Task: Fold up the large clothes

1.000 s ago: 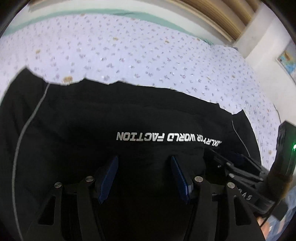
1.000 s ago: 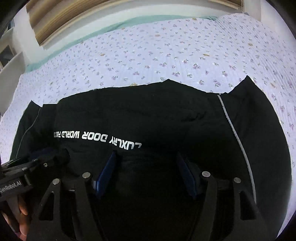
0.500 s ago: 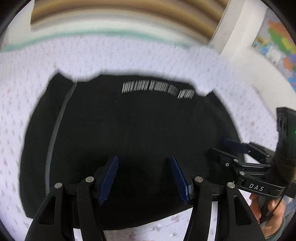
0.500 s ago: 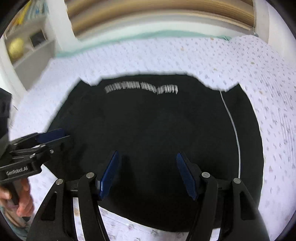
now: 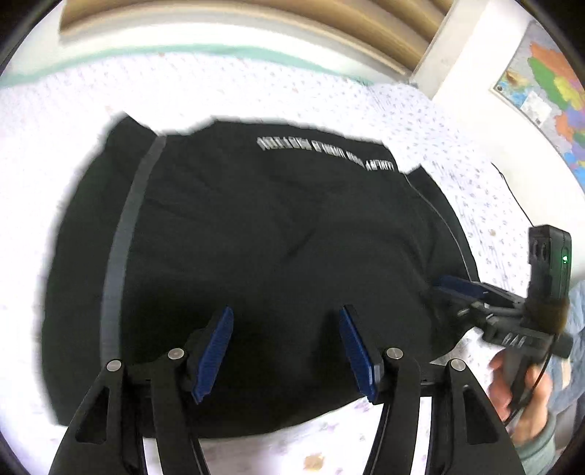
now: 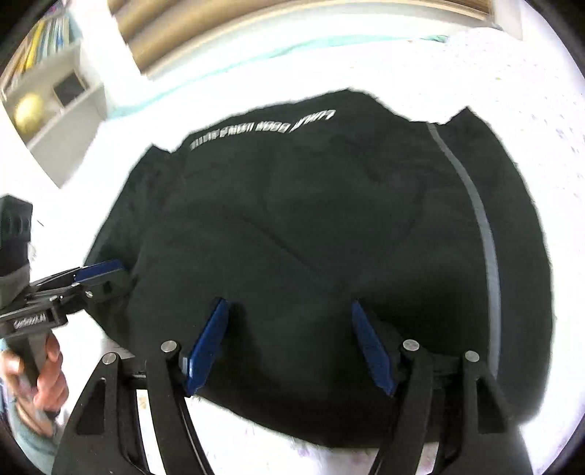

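A black garment (image 5: 274, 219) with white lettering (image 5: 321, 151) and a grey side stripe (image 5: 124, 237) lies folded flat on the bed. My left gripper (image 5: 286, 318) hovers over its near edge, open, with no cloth pinched between the blue pads. My right gripper (image 6: 289, 307) hangs over the same garment (image 6: 310, 219) near its front hem. Its jaws are opening and nothing is caught between them. Each gripper shows in the other's view, the right one (image 5: 449, 288) at the garment's right edge and the left one (image 6: 102, 270) at its left edge.
A white floral bed sheet (image 5: 55, 128) surrounds the garment. A wooden headboard (image 5: 256, 22) runs along the far side. A map (image 5: 548, 84) hangs on the right wall, and a shelf unit (image 6: 47, 109) stands at the far left. A person's hands (image 5: 512, 380) hold the handles.
Both grippers have pulled back and up from the garment. The lettering now sits far off, and the near hem and sheet show below the fingers. The right jaws stand slightly wider.
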A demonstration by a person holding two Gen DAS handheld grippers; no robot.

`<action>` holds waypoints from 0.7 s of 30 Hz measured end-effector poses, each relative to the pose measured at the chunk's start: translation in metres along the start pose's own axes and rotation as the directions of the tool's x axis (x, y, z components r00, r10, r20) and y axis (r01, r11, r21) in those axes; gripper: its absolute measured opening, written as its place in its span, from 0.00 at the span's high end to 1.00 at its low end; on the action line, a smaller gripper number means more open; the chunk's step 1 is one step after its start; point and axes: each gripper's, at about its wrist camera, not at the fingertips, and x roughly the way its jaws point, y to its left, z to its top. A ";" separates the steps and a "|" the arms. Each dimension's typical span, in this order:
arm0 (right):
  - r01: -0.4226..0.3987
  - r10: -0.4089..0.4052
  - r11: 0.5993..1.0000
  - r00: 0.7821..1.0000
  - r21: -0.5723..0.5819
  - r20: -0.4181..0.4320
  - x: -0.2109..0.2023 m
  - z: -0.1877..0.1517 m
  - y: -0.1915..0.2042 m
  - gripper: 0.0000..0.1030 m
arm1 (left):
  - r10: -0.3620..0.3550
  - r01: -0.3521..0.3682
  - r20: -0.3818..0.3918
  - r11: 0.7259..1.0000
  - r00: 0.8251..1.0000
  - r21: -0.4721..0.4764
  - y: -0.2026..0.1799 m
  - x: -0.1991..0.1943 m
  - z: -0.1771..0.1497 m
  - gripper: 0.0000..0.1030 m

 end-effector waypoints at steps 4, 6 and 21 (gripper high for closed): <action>0.103 -0.101 0.994 0.992 -0.021 0.081 -0.040 0.004 -0.026 0.15 | 0.103 -0.101 0.099 0.995 0.990 -0.018 0.035 -0.047 0.015 0.38; 0.168 -0.165 0.986 0.980 -0.013 0.113 -0.056 0.010 -0.048 0.11 | 0.135 -0.131 0.126 0.990 0.983 -0.045 0.060 -0.061 0.019 0.32; 0.076 -0.085 0.969 0.996 0.235 0.028 -0.023 0.016 -0.168 0.09 | -0.123 0.117 0.008 0.926 0.992 -0.360 0.204 0.002 0.029 0.30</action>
